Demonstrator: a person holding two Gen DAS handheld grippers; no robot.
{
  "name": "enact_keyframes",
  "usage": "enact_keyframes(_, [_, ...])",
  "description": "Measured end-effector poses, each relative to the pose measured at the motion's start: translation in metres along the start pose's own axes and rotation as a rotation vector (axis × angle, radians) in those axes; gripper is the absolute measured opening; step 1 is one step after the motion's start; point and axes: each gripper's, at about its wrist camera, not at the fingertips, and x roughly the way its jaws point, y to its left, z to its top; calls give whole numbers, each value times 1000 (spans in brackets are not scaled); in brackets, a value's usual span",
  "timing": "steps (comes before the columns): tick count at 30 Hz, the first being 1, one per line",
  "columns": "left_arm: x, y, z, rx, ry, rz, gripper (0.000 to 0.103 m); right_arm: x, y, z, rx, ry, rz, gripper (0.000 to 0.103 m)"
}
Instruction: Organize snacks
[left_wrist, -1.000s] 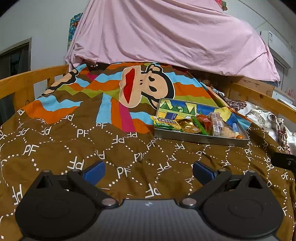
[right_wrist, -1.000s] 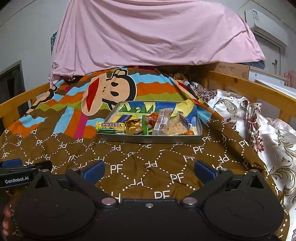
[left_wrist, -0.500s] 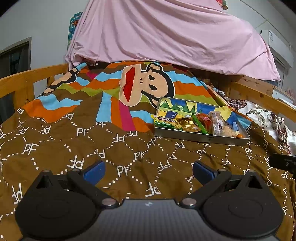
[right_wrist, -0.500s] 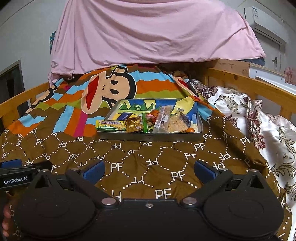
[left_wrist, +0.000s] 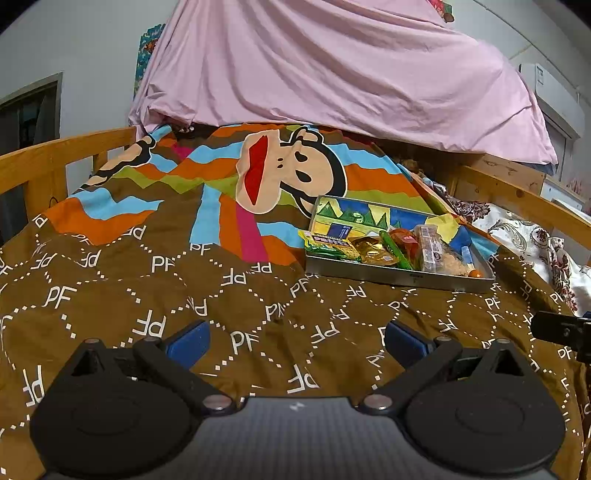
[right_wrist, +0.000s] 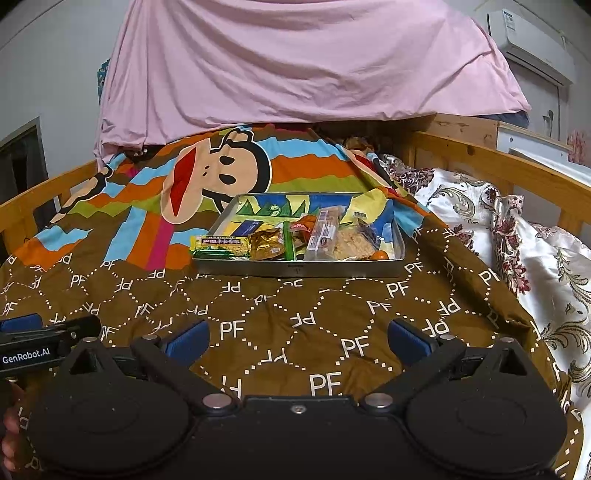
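A shallow metal tin (right_wrist: 295, 268) (left_wrist: 399, 275) with a colourful lining rests on the brown blanket and holds several snack packets. A green-and-yellow bar (right_wrist: 219, 246) (left_wrist: 328, 243) hangs over its left rim, beside a gold packet (right_wrist: 266, 243), a clear-wrapped long bar (right_wrist: 324, 233) and a small orange sweet (right_wrist: 380, 254). My right gripper (right_wrist: 297, 336) stands open, low over the blanket in front of the tin. My left gripper (left_wrist: 295, 338) is open too, with the tin ahead to its right. Neither holds anything.
The brown "PF" blanket (right_wrist: 258, 314) with a cartoon monkey print covers a bed with wooden rails (right_wrist: 498, 162) (left_wrist: 55, 162). A pink sheet (right_wrist: 295, 62) drapes the far end. A flowered white quilt (right_wrist: 546, 258) lies to the right.
Both grippers have drawn slightly back or lifted, so the tin sits a little higher and farther in each view. Their jaws have stayed open.
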Motion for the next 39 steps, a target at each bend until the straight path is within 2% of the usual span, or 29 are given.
enact_keyframes(39, [-1, -1, 0, 0, 1, 0, 103, 2, -1, -2, 7, 12, 3, 102])
